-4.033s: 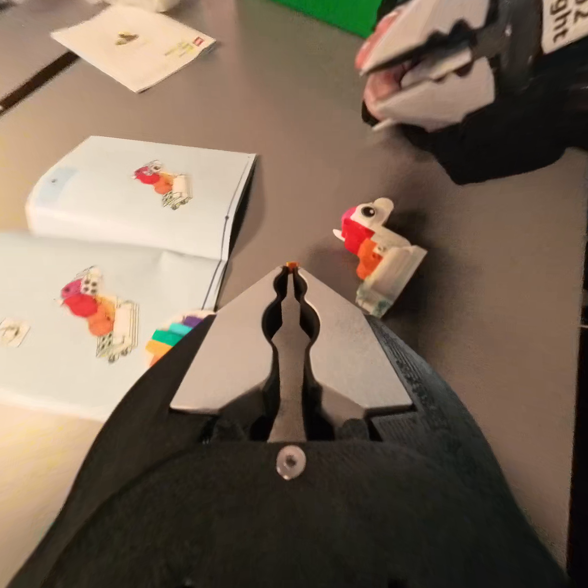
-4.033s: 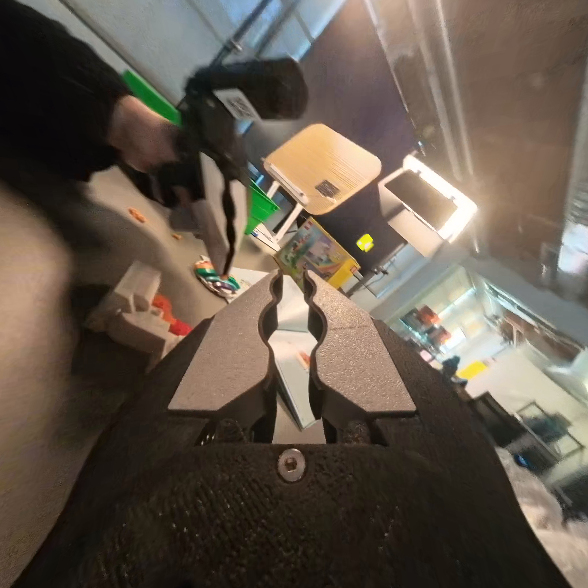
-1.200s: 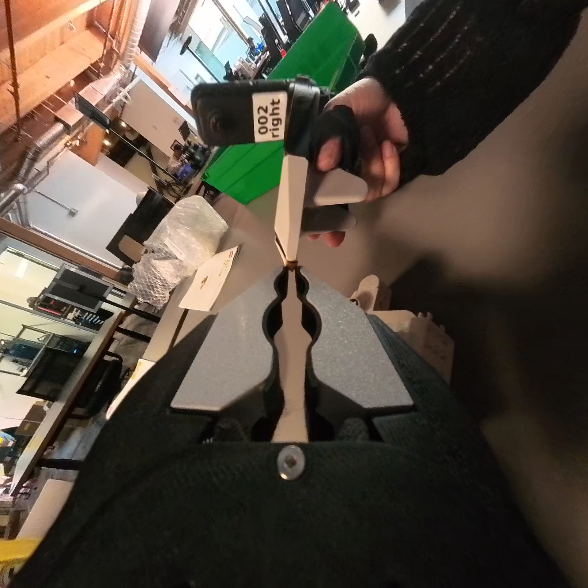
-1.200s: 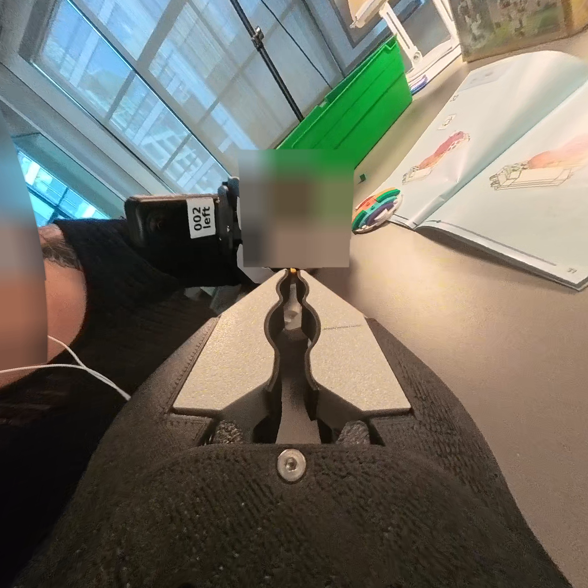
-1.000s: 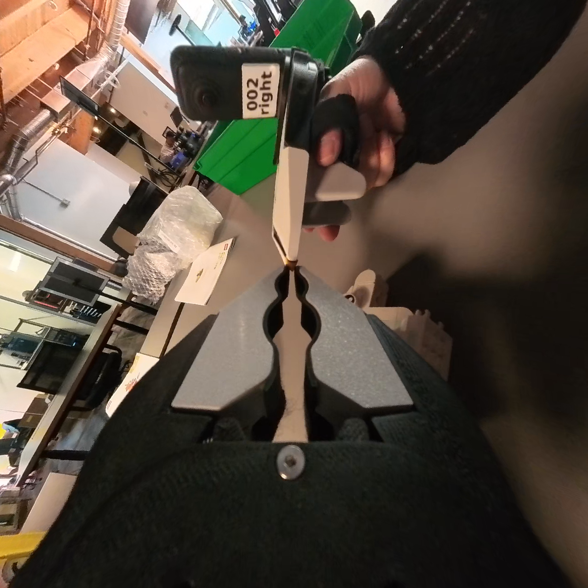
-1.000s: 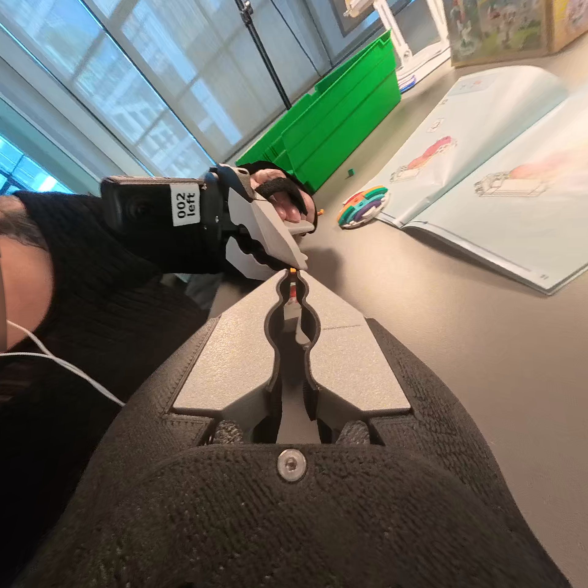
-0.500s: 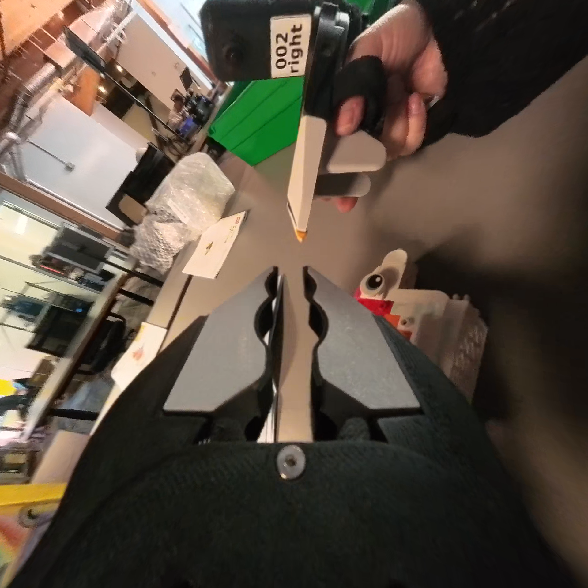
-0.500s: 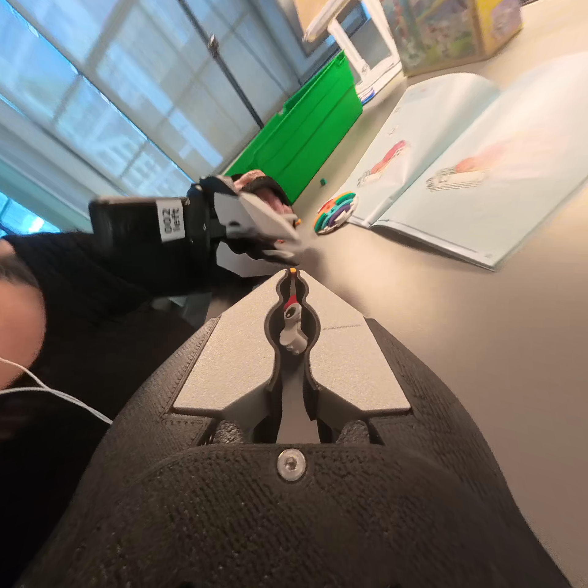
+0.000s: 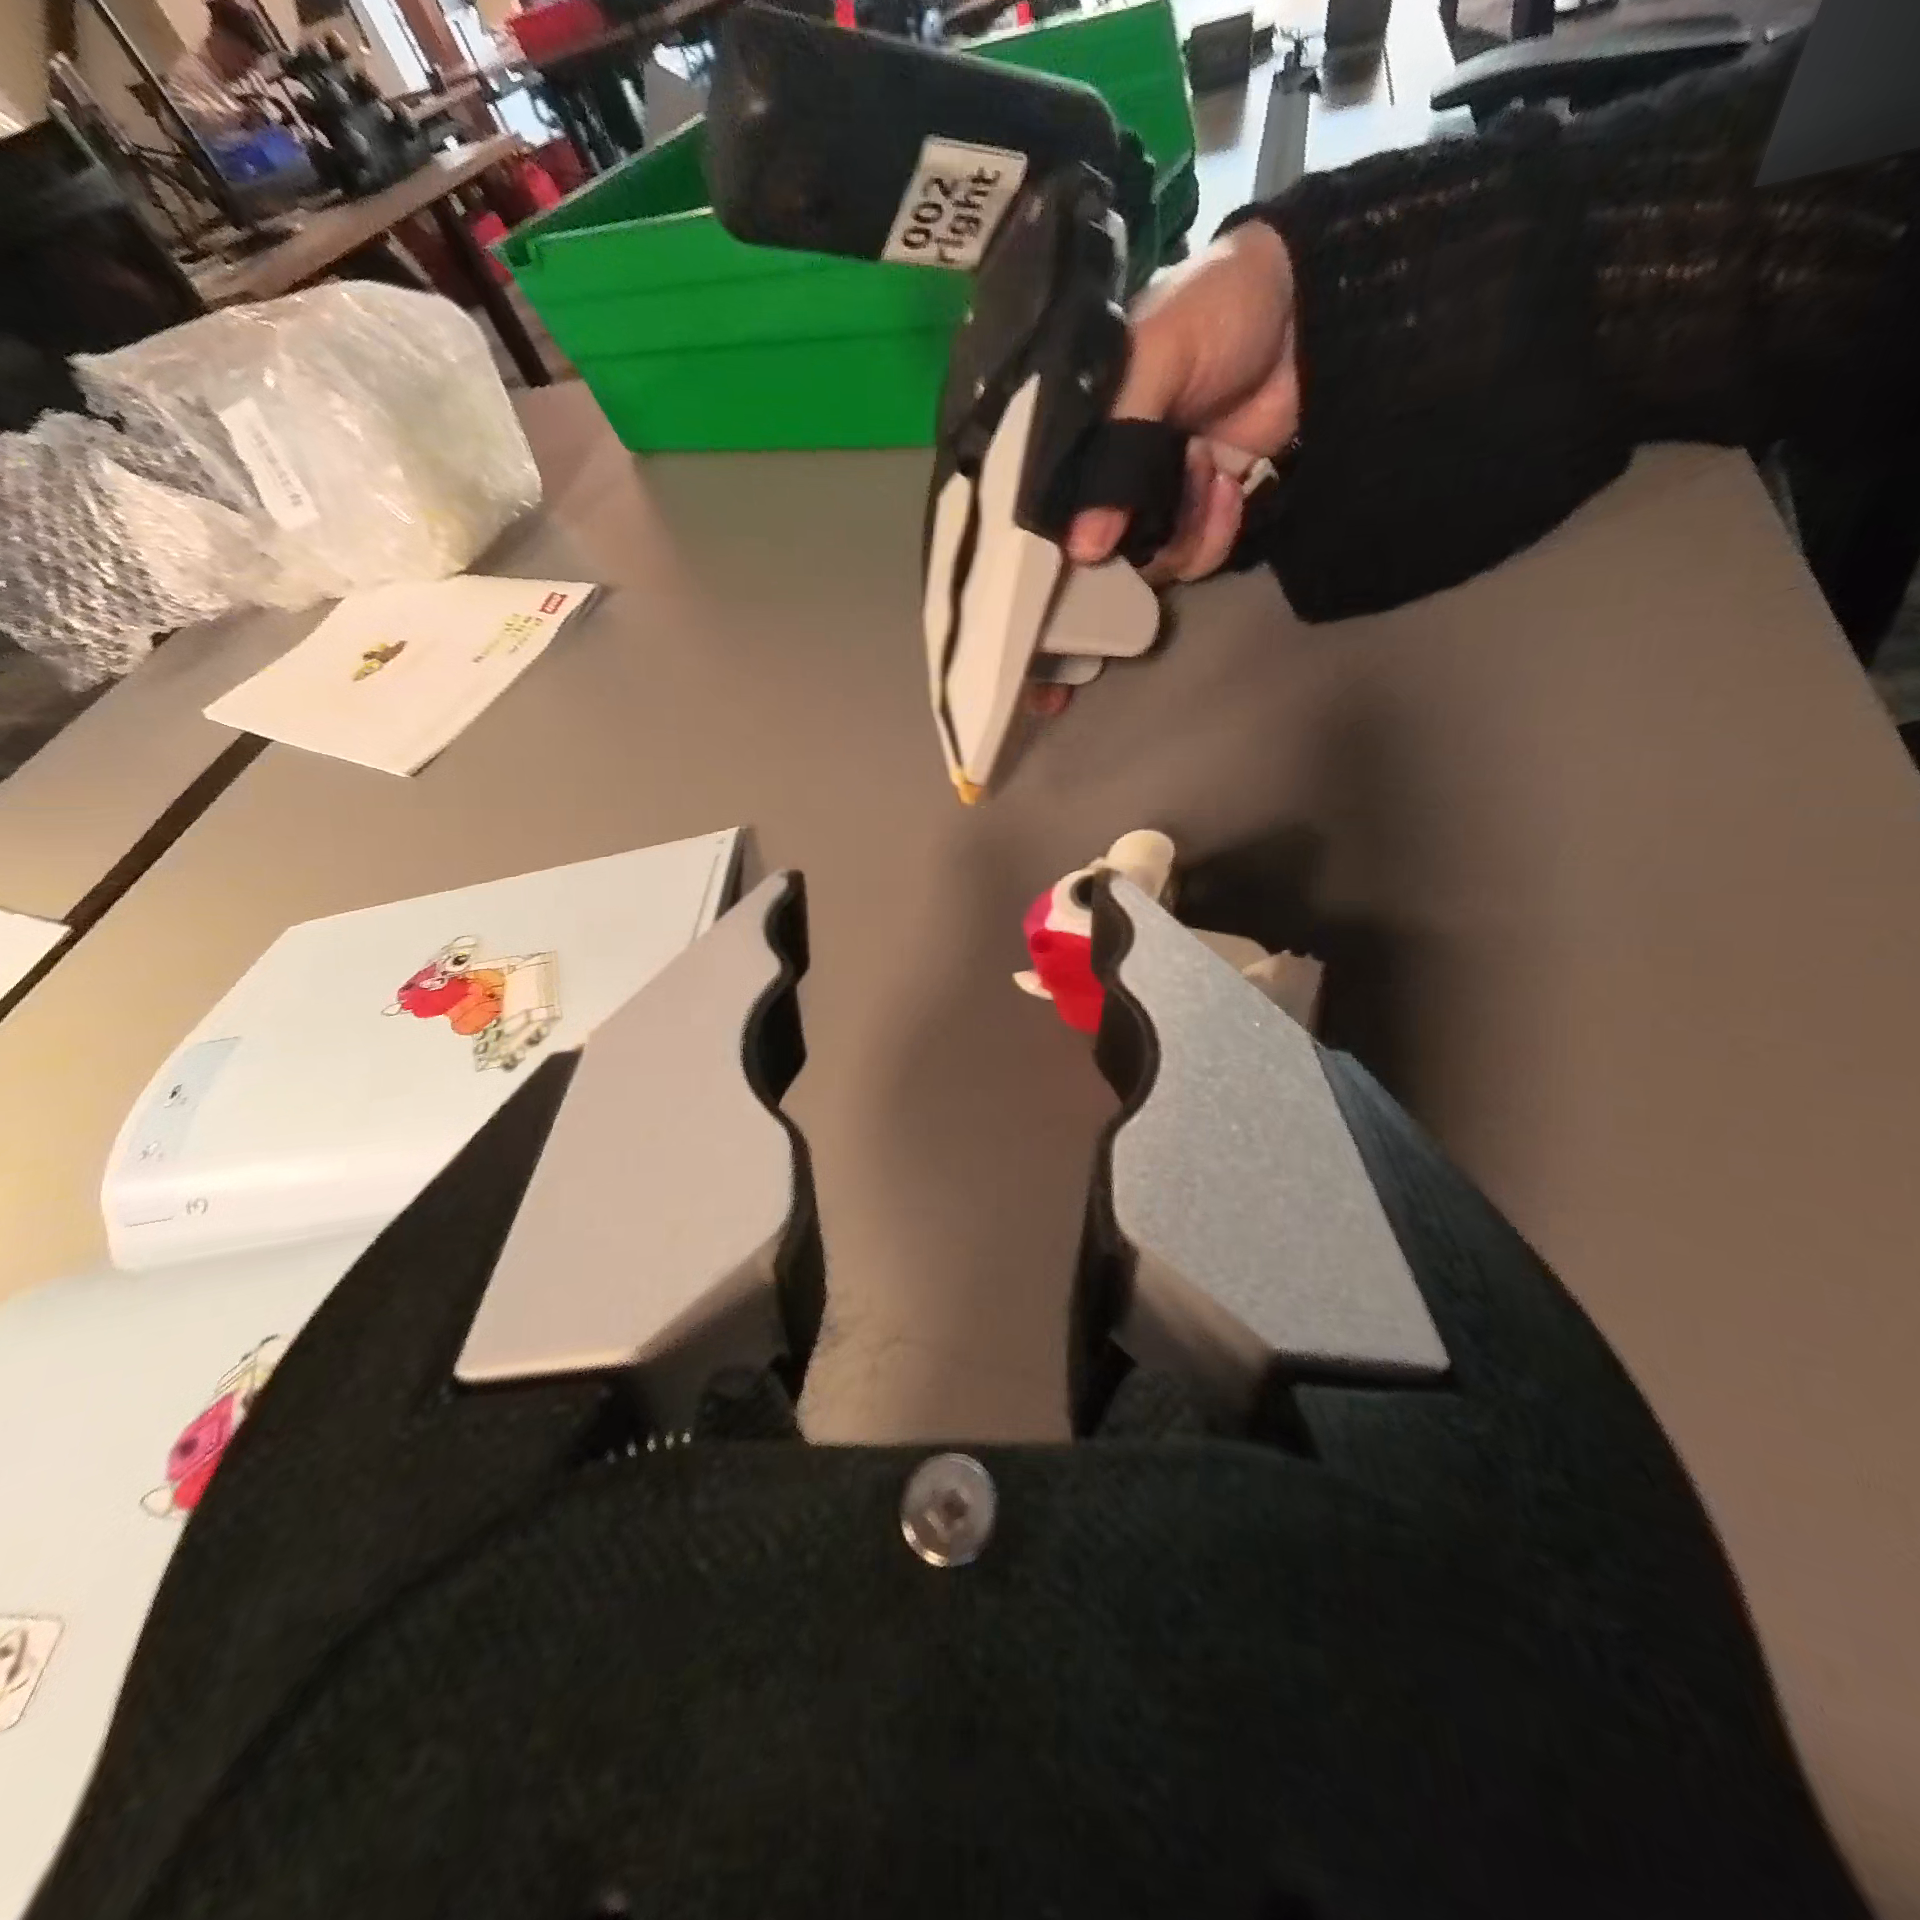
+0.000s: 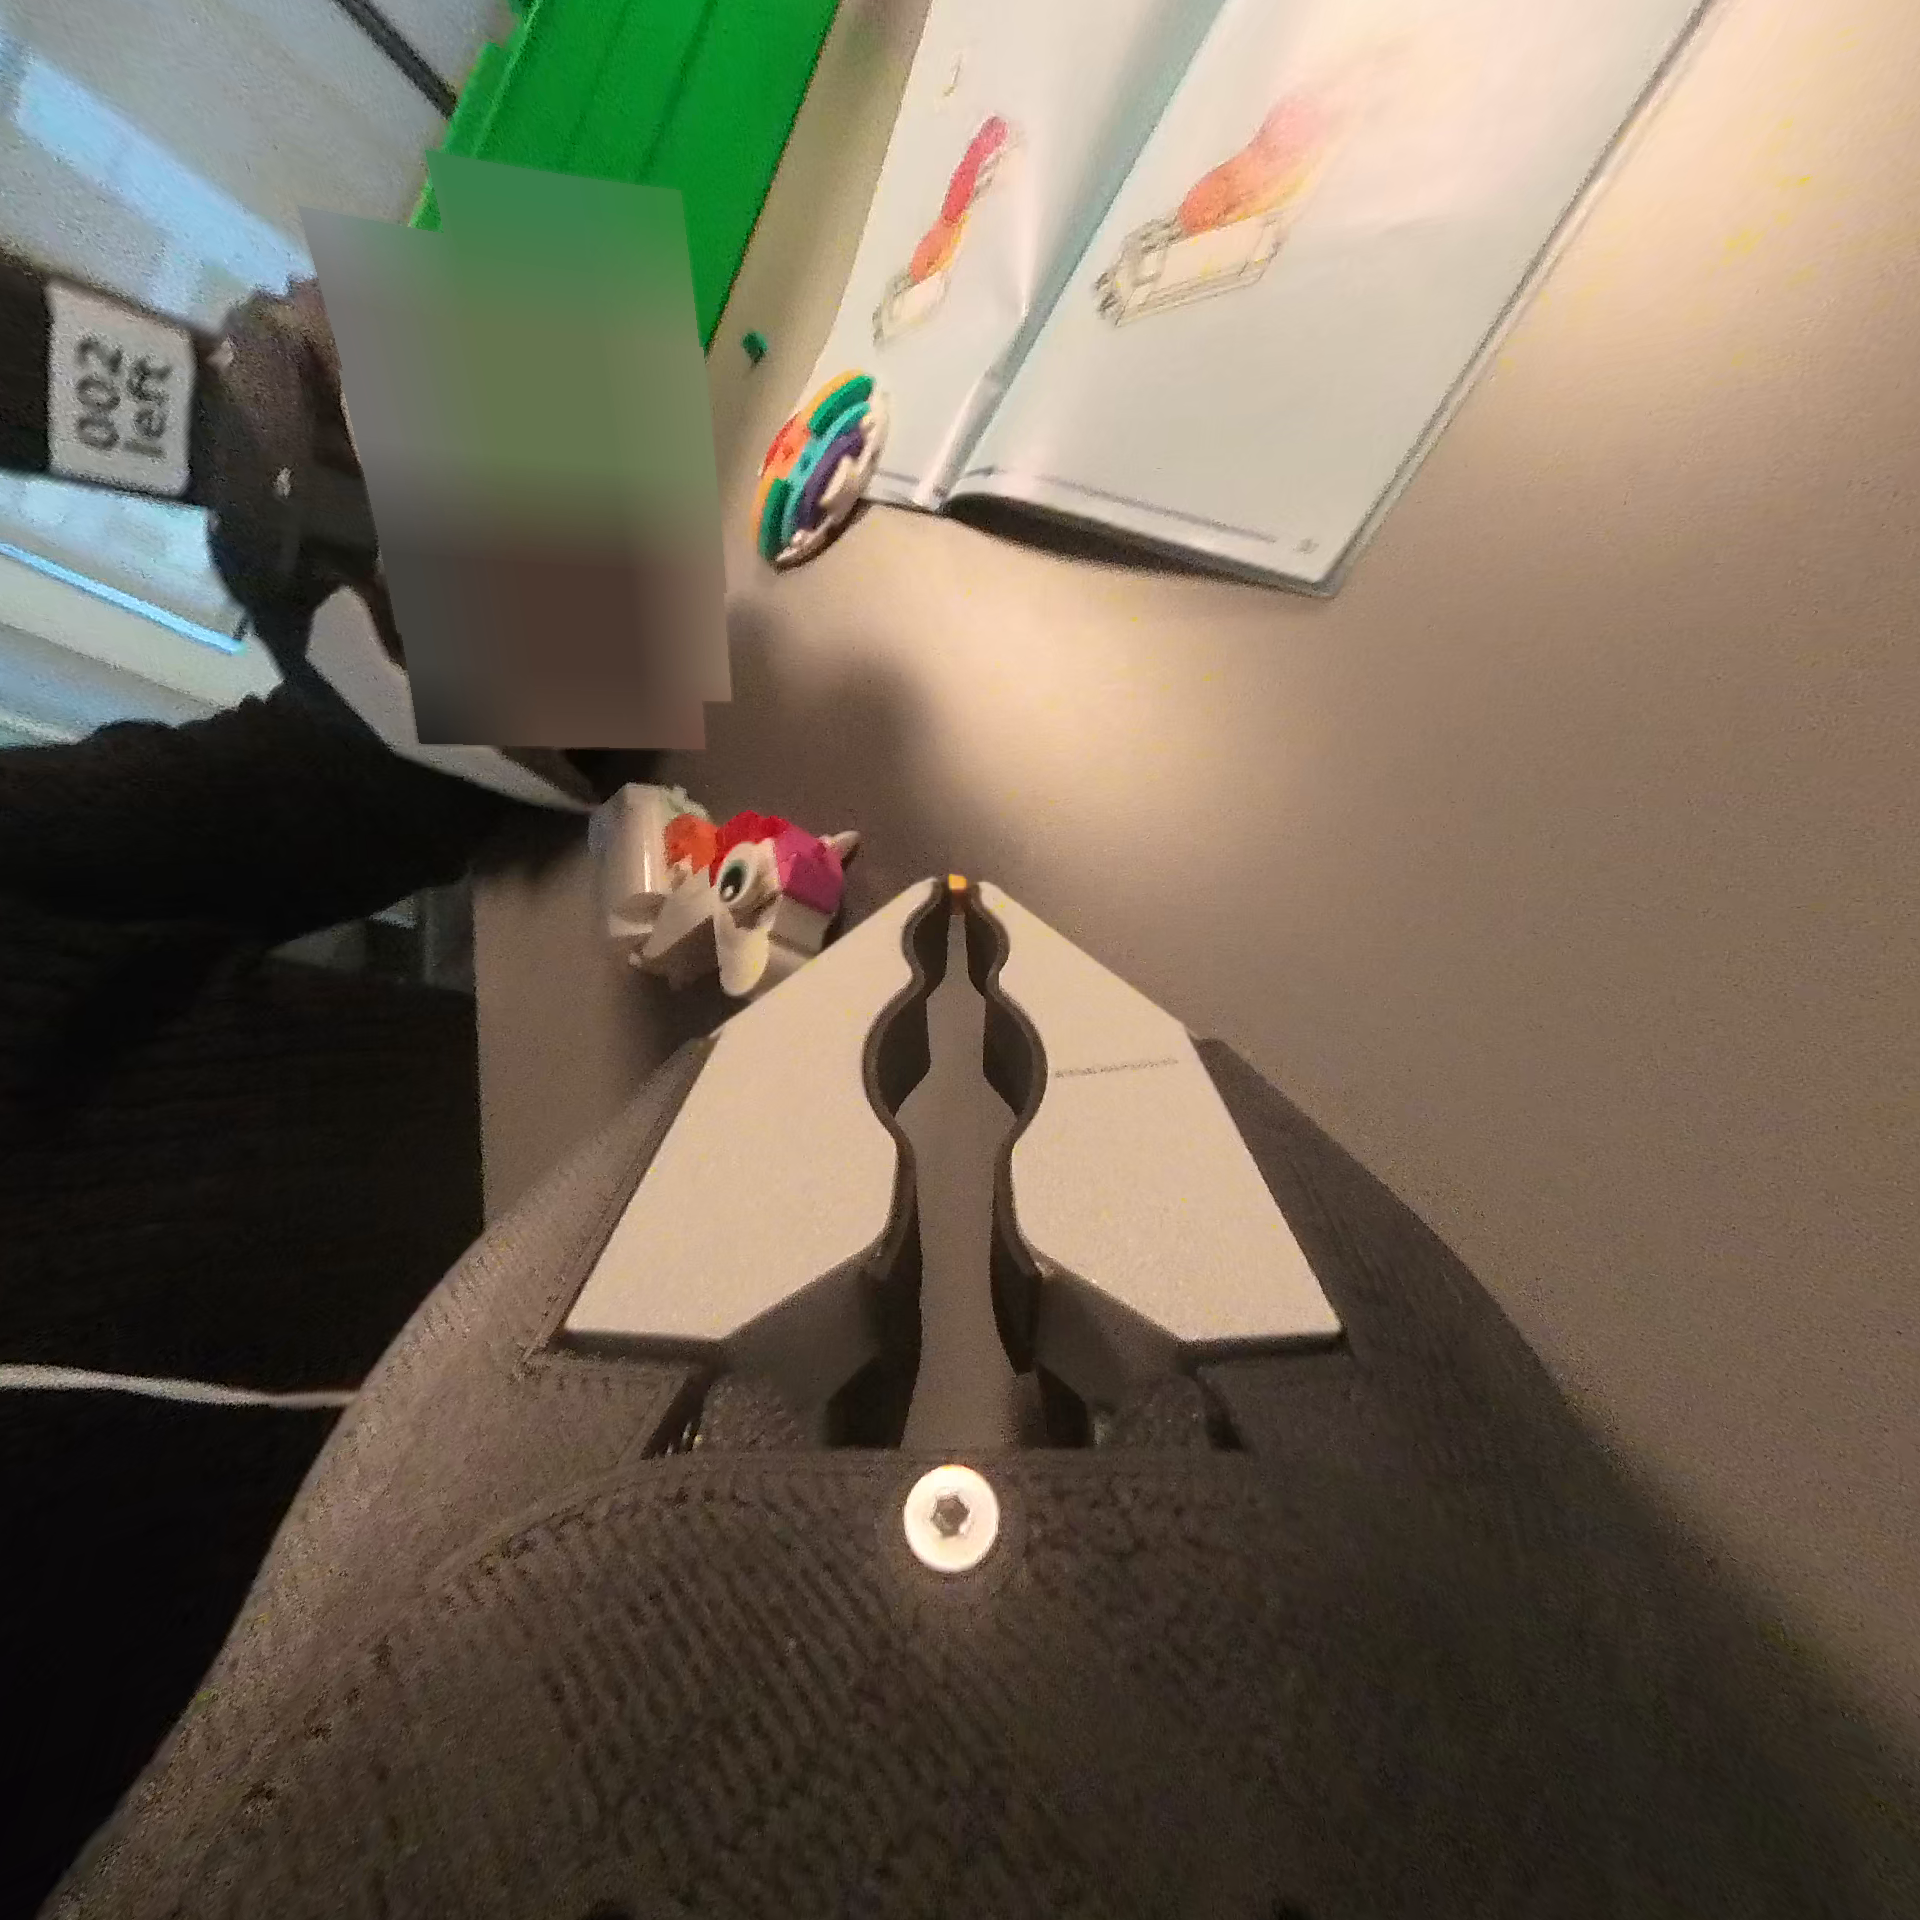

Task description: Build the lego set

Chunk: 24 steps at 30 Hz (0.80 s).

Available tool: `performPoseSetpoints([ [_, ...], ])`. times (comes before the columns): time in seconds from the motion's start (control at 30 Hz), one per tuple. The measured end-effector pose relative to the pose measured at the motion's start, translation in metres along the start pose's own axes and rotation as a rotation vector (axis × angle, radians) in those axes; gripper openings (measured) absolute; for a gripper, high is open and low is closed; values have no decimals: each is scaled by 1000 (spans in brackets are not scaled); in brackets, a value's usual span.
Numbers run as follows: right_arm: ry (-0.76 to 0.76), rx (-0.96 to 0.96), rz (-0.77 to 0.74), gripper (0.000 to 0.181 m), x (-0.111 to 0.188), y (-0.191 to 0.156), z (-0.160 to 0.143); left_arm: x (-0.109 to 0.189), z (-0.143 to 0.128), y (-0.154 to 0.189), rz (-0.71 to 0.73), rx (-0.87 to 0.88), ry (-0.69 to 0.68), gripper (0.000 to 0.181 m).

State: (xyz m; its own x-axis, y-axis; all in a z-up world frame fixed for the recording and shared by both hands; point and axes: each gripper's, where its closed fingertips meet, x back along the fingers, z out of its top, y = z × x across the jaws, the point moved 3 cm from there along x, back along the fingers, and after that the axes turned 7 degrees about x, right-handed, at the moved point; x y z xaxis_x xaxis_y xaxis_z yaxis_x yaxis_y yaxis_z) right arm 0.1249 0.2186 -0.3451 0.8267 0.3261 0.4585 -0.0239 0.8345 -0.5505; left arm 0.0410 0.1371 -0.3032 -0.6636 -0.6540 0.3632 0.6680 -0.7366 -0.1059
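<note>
A small lego animal model (image 9: 1060, 956), white with red, orange and pink bricks, lies on the grey table; it also shows in the right wrist view (image 10: 727, 899). My left gripper (image 9: 945, 914) is open and empty, just in front of the model, which its right finger partly hides. My right gripper (image 10: 956, 886) is shut on a tiny orange piece (image 10: 957, 884). In the left wrist view the right gripper (image 9: 966, 784) hangs tip down above the table just beyond the model, with the orange piece (image 9: 967, 795) at its tip.
An open instruction booklet (image 9: 343, 1029) lies left, also in the right wrist view (image 10: 1195, 291). A round multicoloured lego disc (image 10: 821, 468) sits by its edge. A white leaflet (image 9: 416, 670), bubble wrap (image 9: 249, 457) and green bins (image 9: 790, 301) stand at the back. The gap from one gripper's tips to the other's is roughly 9 centimeters. The round multicoloured lego disc (image 10: 821, 468) lies some 12 centimeters from my left tips, 20 centimeters from my right tips.
The orange piece passed from my left gripper to my right. My left gripper has opened wide and tilted down toward the table; my right gripper has drawn away with the piece.
</note>
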Motion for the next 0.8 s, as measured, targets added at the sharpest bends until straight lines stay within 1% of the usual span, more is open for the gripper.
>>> performPoseSetpoints([
  [0.13, -21, 30, -88, 1, 5, 7, 0, -5, -7, 7, -9, -47, -55, 53],
  [0.2, -50, 78, -123, 1, 5, 7, -2, -6, -9, 10, -13, -67, -73, 52],
  [0.27, -103, 156, -115, 1, 4, 1, -8, -7, -10, 13, -26, -77, -83, 50],
  [0.33, -131, 191, -53, 1, 1, -13, -11, -8, -9, 16, -32, -88, -87, 48],
  [0.37, -112, 190, -21, 1, -1, -19, -9, -9, -7, 17, -29, -95, -87, 47],
  [0.47, -6, 159, 135, 1, -2, -43, 3, -12, 0, 25, -25, -132, -71, 41],
  [0.53, 66, 111, 269, 1, 1, -60, 12, -13, 8, 32, -2, -203, -35, 34],
  [0.57, 86, 89, 310, 1, 2, -65, 14, -14, 12, 35, 16, -247, -17, 31],
  [0.7, 107, 38, 417, 1, 0, -77, 14, -15, 22, 44, 107, -404, 41, 19],
  [0.8, 118, 10, 459, 1, -3, -81, 14, -15, 25, 43, 154, -451, 62, 8],
])
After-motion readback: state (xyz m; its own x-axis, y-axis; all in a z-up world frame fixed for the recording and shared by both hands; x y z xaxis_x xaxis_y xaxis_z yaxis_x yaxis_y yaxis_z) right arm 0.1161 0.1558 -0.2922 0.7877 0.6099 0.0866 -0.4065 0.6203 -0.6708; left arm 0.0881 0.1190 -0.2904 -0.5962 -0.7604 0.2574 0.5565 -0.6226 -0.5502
